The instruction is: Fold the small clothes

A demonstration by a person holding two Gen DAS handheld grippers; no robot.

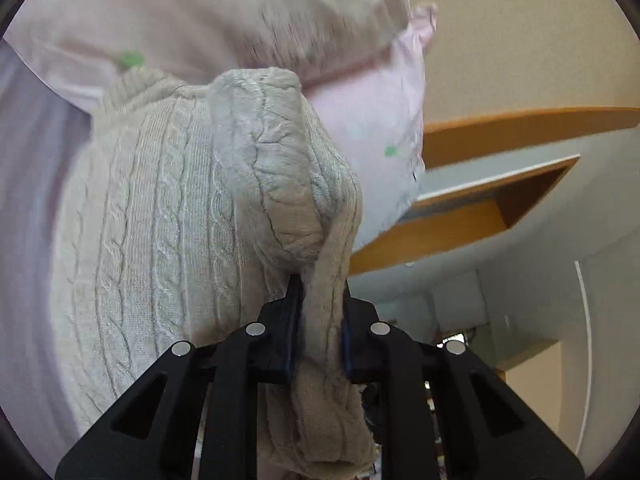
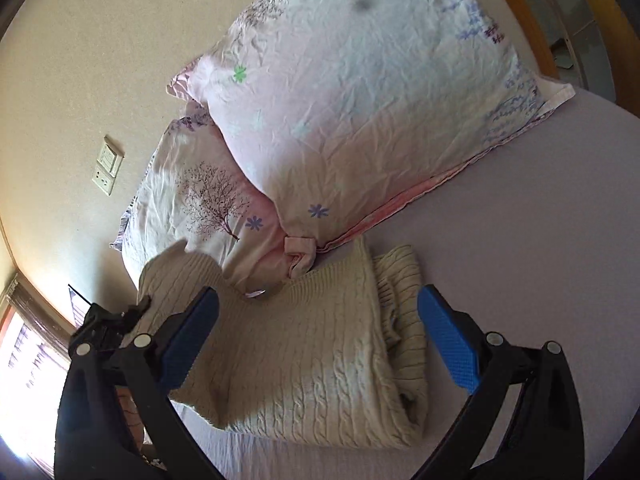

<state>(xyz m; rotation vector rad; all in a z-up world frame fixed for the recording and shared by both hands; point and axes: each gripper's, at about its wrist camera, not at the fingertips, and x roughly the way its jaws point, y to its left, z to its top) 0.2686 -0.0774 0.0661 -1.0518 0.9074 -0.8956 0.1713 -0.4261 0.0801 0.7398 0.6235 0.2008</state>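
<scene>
A cream cable-knit sweater [image 2: 312,352] lies partly folded on the lilac bed sheet [image 2: 520,260], just in front of the pillows. My left gripper [image 1: 320,312] is shut on a bunched part of the sweater [image 1: 192,220] and lifts it; that gripper also shows in the right wrist view [image 2: 140,308], at the sweater's left end. My right gripper [image 2: 320,340] is open and empty, hovering over the sweater with its blue pads [image 2: 448,336] on either side of it.
Two pink floral pillows [image 2: 360,100] lie stacked behind the sweater against a beige wall with a socket plate [image 2: 106,168]. A wooden headboard and ledge [image 1: 500,200] run beside the pillow. A bright window [image 2: 24,360] is at the left.
</scene>
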